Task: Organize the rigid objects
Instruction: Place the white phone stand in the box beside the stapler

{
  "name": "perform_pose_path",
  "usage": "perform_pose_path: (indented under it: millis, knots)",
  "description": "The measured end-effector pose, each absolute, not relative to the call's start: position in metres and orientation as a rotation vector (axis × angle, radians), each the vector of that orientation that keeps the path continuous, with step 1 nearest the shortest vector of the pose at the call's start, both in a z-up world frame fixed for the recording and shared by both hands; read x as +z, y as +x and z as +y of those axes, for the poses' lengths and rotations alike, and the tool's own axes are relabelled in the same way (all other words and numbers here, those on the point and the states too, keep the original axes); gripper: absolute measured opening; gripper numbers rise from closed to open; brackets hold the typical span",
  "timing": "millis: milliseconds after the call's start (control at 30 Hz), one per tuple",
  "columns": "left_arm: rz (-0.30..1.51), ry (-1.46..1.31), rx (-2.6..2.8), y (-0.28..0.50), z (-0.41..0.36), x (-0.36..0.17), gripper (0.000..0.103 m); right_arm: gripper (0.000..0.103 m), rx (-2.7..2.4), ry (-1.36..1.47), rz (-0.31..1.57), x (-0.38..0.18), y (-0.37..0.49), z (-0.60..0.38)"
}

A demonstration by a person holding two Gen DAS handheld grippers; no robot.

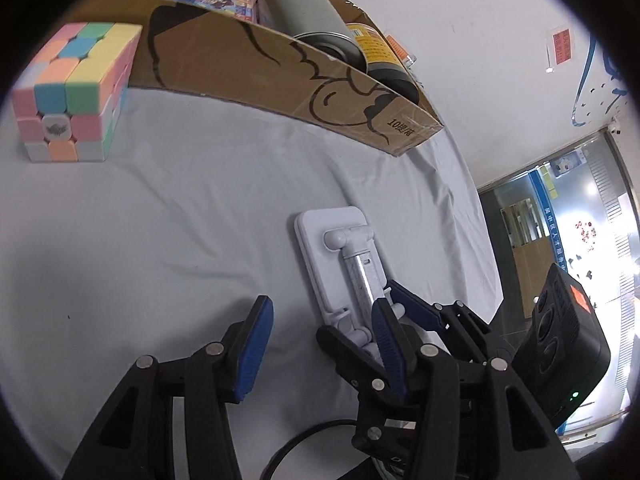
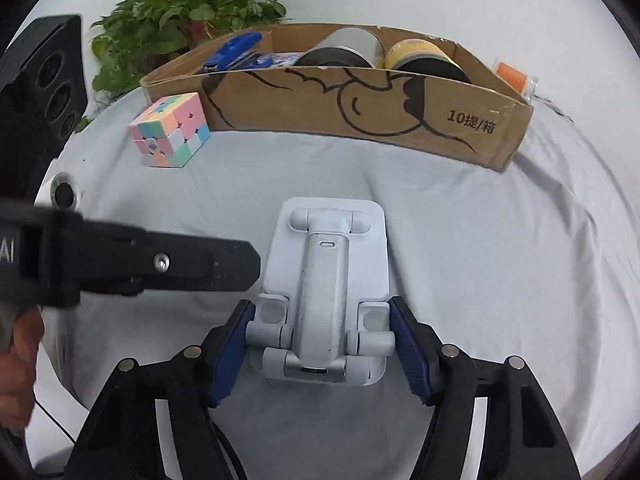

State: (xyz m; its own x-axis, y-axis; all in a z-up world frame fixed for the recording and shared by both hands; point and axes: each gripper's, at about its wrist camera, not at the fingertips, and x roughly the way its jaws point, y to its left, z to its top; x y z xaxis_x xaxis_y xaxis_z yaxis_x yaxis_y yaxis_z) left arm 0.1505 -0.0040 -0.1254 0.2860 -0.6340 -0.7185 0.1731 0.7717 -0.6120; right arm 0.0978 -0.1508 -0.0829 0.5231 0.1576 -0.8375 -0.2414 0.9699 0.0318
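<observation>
Your folded white plastic phone stand [image 2: 326, 280] lies flat on the grey cloth [image 2: 480, 240], near the cardboard box [image 2: 360, 108]. It looks light, stiff and smooth, with hinges that may swing. Your right gripper [image 2: 322, 344] clasps its hinged near end; squeeze those side knuckles. Your left gripper [image 1: 320, 344] hangs unclenched, holding nothing.

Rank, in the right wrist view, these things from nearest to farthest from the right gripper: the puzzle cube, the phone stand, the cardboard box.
1. The white folding phone stand, between the right gripper's blue pads.
2. The pastel puzzle cube, upper left on the cloth.
3. The cardboard box, at the back, just behind the cube.
</observation>
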Motion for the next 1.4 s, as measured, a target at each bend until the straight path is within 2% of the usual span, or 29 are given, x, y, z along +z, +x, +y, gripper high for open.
perform_pose_path:
  millis: [67, 100, 167, 267, 333, 567, 800, 900, 933, 1033, 1100, 1200, 1333, 1400]
  knots:
    - [1.167, -0.500, -0.579, 0.153, -0.001, -0.129, 0.045, 0.064, 0.278, -0.007, 1.009, -0.080, 0.103, -0.148]
    - [1.160, -0.509, -0.582, 0.153, 0.001, -0.130, 0.036, 0.064, 0.304, 0.054, 1.026, -0.078, 0.104, -0.149]
    - [1.144, -0.537, -0.604, 0.153, 0.006, -0.127, 0.034, 0.064, 0.360, 0.175, 1.062, -0.073, 0.109, -0.145]
    - [1.075, -0.527, -0.592, 0.155, 0.018, -0.107, 0.027, 0.064, 0.372, 0.202, 1.030, -0.060, 0.116, -0.133]
    - [1.027, -0.526, -0.586, 0.161, 0.033, -0.088, 0.014, 0.064, 0.384, 0.204, 0.993, -0.044, 0.127, -0.119]
    - [0.907, -0.447, -0.579, 0.237, 0.073, -0.021, 0.014, 0.064, 0.384, 0.188, 0.866, 0.014, 0.204, -0.080]
    - [0.959, -0.478, -0.588, 0.320, 0.088, -0.032, 0.014, 0.064, 0.341, 0.206, 0.933, 0.012, 0.292, -0.060]
    - [0.997, -0.487, -0.558, 0.333, 0.086, -0.047, 0.031, 0.066, 0.326, 0.200, 0.982, 0.006, 0.309, -0.058]
    - [0.997, -0.496, -0.555, 0.331, 0.088, -0.050, 0.033, 0.066, 0.326, 0.192, 0.975, 0.004, 0.309, -0.058]
    - [0.959, -0.453, -0.535, 0.313, 0.094, -0.046, 0.033, 0.071, 0.351, 0.162, 0.962, 0.003, 0.298, -0.064]
    - [0.932, -0.409, -0.480, 0.299, 0.101, -0.041, 0.033, 0.071, 0.356, 0.135, 0.941, 0.005, 0.295, -0.066]
    - [0.918, -0.401, -0.428, 0.283, 0.113, -0.040, 0.033, 0.062, 0.351, 0.060, 0.910, 0.007, 0.303, -0.058]
    - [0.933, -0.399, -0.380, 0.273, 0.125, -0.048, 0.033, 0.041, 0.338, 0.017, 0.942, -0.004, 0.318, -0.049]
    - [0.936, -0.416, -0.387, 0.271, 0.131, -0.054, 0.033, 0.038, 0.352, 0.030, 0.956, -0.008, 0.313, -0.050]
